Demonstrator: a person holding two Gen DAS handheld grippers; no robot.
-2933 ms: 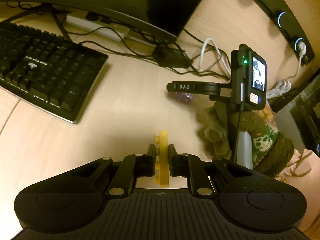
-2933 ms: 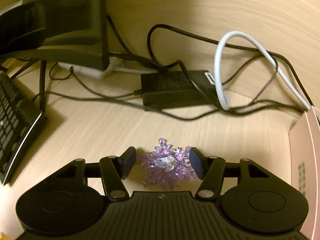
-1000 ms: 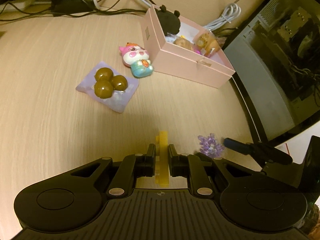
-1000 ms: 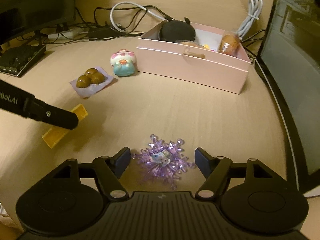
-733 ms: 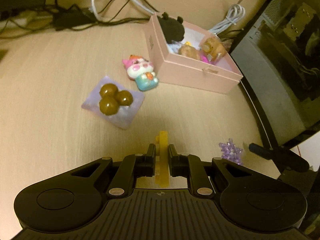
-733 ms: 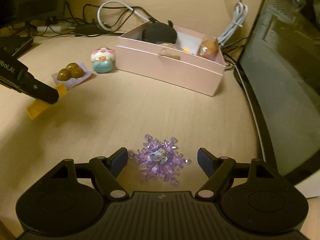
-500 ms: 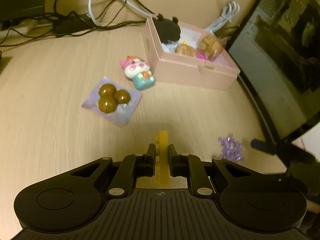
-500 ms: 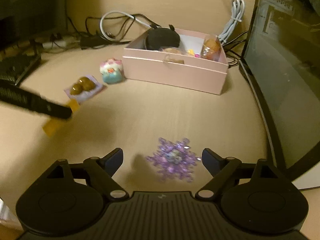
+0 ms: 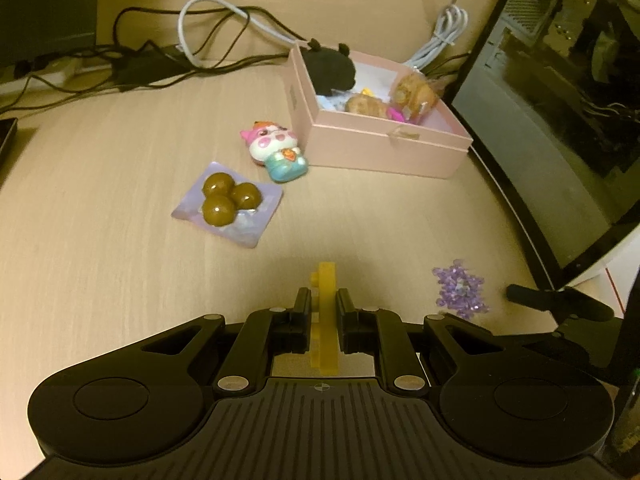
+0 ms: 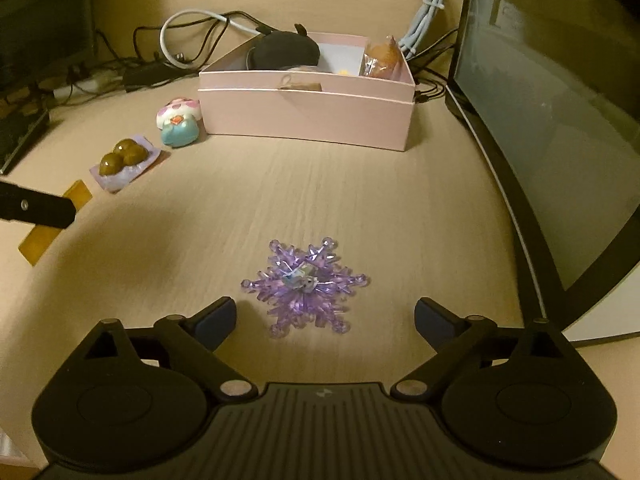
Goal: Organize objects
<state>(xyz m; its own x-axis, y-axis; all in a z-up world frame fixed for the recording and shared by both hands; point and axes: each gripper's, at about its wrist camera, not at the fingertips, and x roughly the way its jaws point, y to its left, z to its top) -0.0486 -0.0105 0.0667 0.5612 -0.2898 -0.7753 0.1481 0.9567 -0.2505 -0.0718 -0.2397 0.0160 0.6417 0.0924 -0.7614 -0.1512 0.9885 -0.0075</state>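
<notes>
Yellow block (image 9: 325, 312) sat clamped in left gripper (image 9: 324, 316) jaws at lower centre of frame, long axis running straight away from camera, studs on left face, near end hidden under gripper body. Right gripper (image 10: 325, 314) jaws stood wide, nothing pinched. Purple snowflake (image 10: 305, 285) lay flat on surface (image 10: 360, 208) just ahead of them, spikes pointing all round, middle blurry. Pink box (image 10: 306, 114) upper centre, contents partly hidden behind wall.

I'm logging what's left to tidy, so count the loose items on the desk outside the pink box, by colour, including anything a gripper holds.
Yellow: 1, block in left gripper
Purple: 1, snowflake
Brown: 1, pack of balls
Pink and blue: 1, toy
Total: 4
</notes>
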